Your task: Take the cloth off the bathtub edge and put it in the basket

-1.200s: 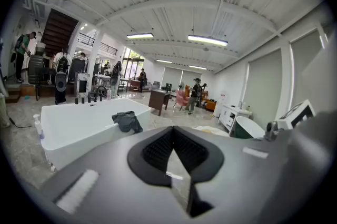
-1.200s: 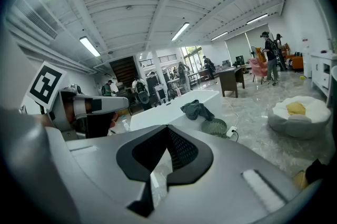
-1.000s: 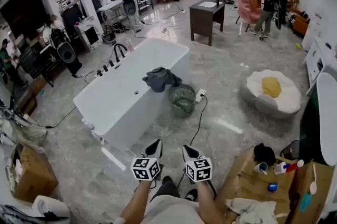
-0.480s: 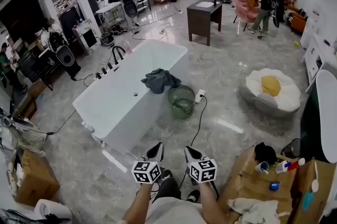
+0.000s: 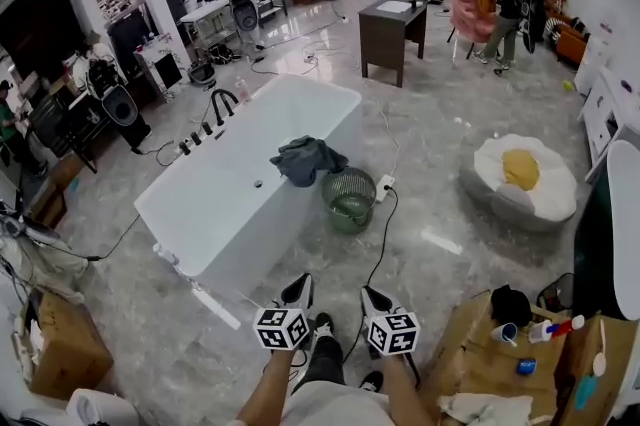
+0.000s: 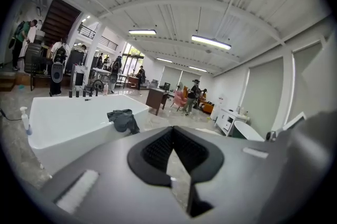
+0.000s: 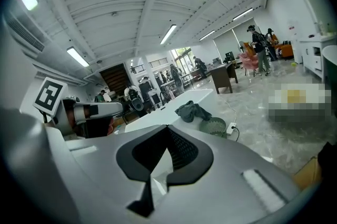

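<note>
Left gripper (image 5: 296,290) lower, crumpled grey cloth (image 5: 306,160), glossy white bathtub (image 5: 228,206)

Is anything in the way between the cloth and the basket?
Nothing visible. The cloth hangs over the tub's edge, and the basket stands on the floor right beside the tub, just below it. A cable lies on the floor beside the basket, not between them.
</note>
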